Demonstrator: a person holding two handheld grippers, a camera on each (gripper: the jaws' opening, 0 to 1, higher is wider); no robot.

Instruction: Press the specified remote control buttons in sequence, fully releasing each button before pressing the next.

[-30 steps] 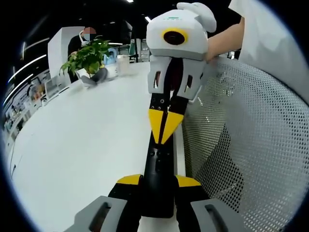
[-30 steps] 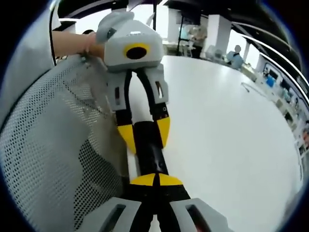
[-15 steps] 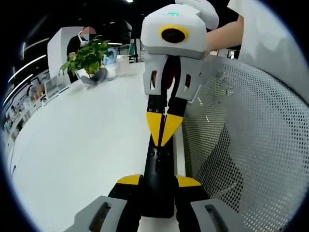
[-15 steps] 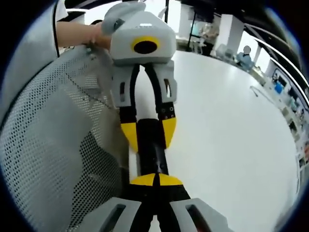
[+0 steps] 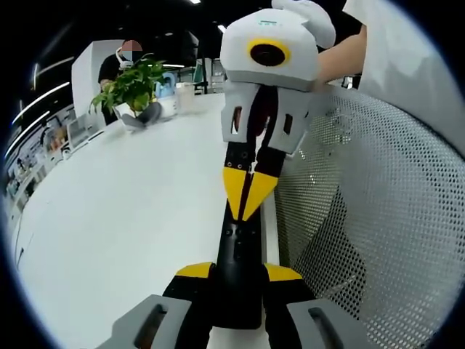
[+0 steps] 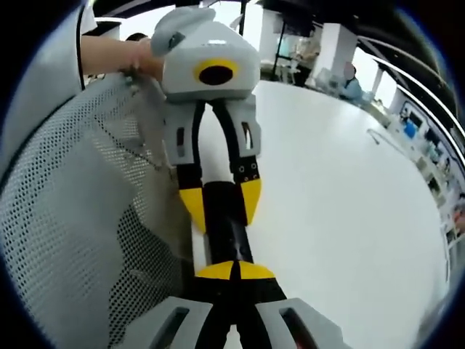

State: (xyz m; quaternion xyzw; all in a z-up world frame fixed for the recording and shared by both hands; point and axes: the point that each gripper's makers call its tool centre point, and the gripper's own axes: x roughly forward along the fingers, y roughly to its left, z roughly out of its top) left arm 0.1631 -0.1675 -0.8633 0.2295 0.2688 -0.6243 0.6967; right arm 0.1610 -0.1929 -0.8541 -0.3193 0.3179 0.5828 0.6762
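Remote control [image 5: 238,270] clamped at one end by the left tongs [image 5: 238,272], the closed right tongs [image 5: 249,195] pointing down at its button face.

The remote control lies along the white tabletop [image 5: 123,218] edge, beside a white mesh panel [image 5: 378,218]; in the right gripper view the left tongs' yellow pads bracket its far end while the right tongs [image 6: 235,270] have their tips together on or just above it. Judged risks: the narrow tip could slide off a key or catch a neighbouring one, and contact is too small to tell, so a release may be incomplete. A potted plant [image 5: 131,87] stands well apart; no container contents are discernible.
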